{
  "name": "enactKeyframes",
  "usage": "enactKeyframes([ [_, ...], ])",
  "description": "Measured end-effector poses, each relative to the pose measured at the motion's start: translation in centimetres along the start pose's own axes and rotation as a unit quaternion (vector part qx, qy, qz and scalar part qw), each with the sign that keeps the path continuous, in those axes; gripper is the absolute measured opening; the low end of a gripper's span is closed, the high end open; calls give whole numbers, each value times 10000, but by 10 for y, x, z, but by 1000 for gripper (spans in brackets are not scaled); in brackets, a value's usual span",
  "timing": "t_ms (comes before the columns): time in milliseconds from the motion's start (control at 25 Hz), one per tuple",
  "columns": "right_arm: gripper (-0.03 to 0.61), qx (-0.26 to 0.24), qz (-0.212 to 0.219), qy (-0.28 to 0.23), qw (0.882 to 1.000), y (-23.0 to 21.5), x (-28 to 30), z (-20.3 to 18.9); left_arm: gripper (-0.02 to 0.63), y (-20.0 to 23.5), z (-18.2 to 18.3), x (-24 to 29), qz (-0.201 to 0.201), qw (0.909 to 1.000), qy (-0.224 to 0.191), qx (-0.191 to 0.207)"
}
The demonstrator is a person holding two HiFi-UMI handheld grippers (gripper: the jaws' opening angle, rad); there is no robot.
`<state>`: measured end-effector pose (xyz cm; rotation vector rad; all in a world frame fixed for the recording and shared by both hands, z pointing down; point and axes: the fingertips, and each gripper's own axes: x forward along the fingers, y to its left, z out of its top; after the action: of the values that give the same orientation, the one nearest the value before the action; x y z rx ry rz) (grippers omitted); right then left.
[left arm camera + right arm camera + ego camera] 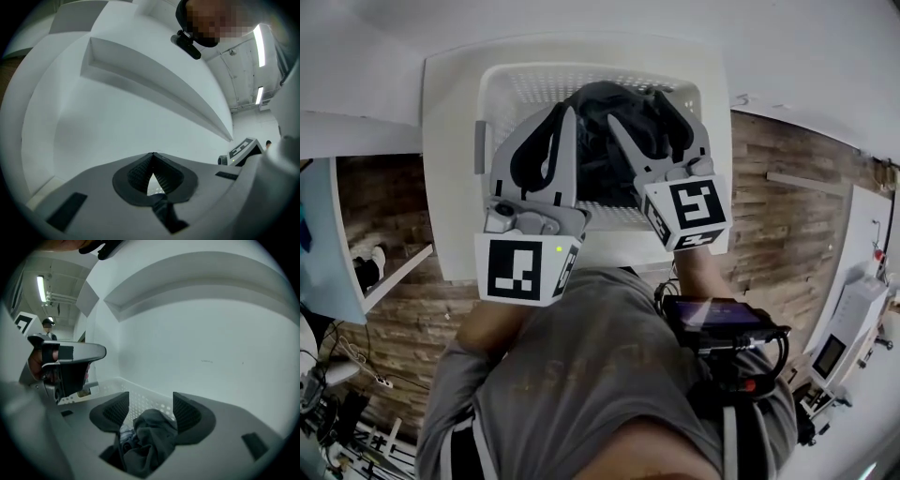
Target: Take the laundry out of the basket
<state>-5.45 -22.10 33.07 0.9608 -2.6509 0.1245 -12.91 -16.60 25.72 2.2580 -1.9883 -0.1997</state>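
Observation:
A white perforated basket [502, 103] stands on a white table [450, 197] against the wall. A heap of dark laundry [609, 117] lies inside it. My left gripper [567, 114] hovers over the basket's left half, its jaw tips touching and nothing between them; its own view shows the tips [152, 154] closed against the bare white wall. My right gripper [642, 111] is over the heap, open. In the right gripper view the dark laundry [150, 437] bulges up between the spread jaws of the right gripper [150, 405], but the pads do not press on it.
The basket's far wall [140, 399] stands close to the white wall with a ledge [197, 282] above. Wooden floor [778, 197] shows on both sides of the table. A black device [722, 323] hangs at the person's waist. White equipment [853, 328] stands at the right.

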Motion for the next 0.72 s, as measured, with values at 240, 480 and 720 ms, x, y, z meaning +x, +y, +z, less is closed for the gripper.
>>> enactKeyframes([
  [240, 322, -104, 53, 785, 9968, -10, 28, -32, 8, 28, -17, 15, 208, 9994, 262, -129],
  [480, 356, -466, 94, 1701, 9843, -11, 50, -70, 8, 45, -26, 27, 240, 9985, 396, -291],
  [720, 382, -657, 331, 2572, 9635, -7, 61, -111, 8, 56, -33, 33, 203, 9974, 488, -495],
])
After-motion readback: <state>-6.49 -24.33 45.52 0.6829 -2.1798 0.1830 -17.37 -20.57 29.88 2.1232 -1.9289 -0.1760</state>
